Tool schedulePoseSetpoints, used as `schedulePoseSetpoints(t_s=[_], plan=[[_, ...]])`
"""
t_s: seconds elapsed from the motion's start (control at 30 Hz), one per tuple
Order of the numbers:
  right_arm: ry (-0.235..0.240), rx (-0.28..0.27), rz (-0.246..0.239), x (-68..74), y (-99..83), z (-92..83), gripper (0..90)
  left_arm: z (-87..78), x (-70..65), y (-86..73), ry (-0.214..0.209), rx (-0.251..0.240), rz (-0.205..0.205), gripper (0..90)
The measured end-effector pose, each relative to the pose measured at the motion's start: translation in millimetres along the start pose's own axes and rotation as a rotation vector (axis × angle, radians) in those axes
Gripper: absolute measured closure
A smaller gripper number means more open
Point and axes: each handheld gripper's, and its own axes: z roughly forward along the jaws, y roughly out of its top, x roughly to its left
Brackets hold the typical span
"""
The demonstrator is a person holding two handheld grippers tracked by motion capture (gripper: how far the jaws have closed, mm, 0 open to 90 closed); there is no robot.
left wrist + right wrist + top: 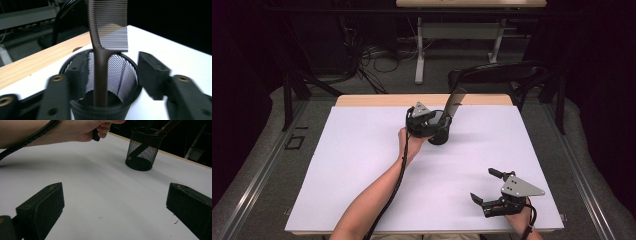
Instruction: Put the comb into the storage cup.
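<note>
- Dark room, cables and a desk frame behind; a white worktop with a wooden far edge carried the work.
- A black mesh pen cup stood near the far middle of the worktop.
- A dark comb stood handle-down inside the cup, its toothed end well above the rim.
- Comb's long axis ran near upright, leaning against the rim; teeth pointed up and to the right in the high view.
- Left gripper hung at the cup, fingers spread either side of the comb handle, not pressing it.
- Judged: placing done, release made; withdrawing the hand remained.
- Right gripper rested near the front right, fingers spread wide, holding nothing.
</note>
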Motion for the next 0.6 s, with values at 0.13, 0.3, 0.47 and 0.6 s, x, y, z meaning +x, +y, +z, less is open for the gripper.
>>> schedulePoseSetpoints(t_s=[0.13,0.3,0.47,0.6], plan=[[0.001,0.001,0.004,0.2,-0.1,0.2,1.1,-6.4,3.9,-1.0,0.010,0.009,-0.006,27.7],[0.003,0.002,0.002,0.1,0.0,0.4,1.1,-17.6,7.6,-2.5,0.004,0.021,0.001,15.7],[0.003,0.003,0.001,0.3,0.1,0.6,1.1,-30.2,13.4,-0.8,-0.001,0.042,-0.001,10.8],[0.003,0.004,0.003,0.2,0.0,0.7,1.1,-41.5,17.8,-1.4,-0.013,0.065,0.007,7.1]])
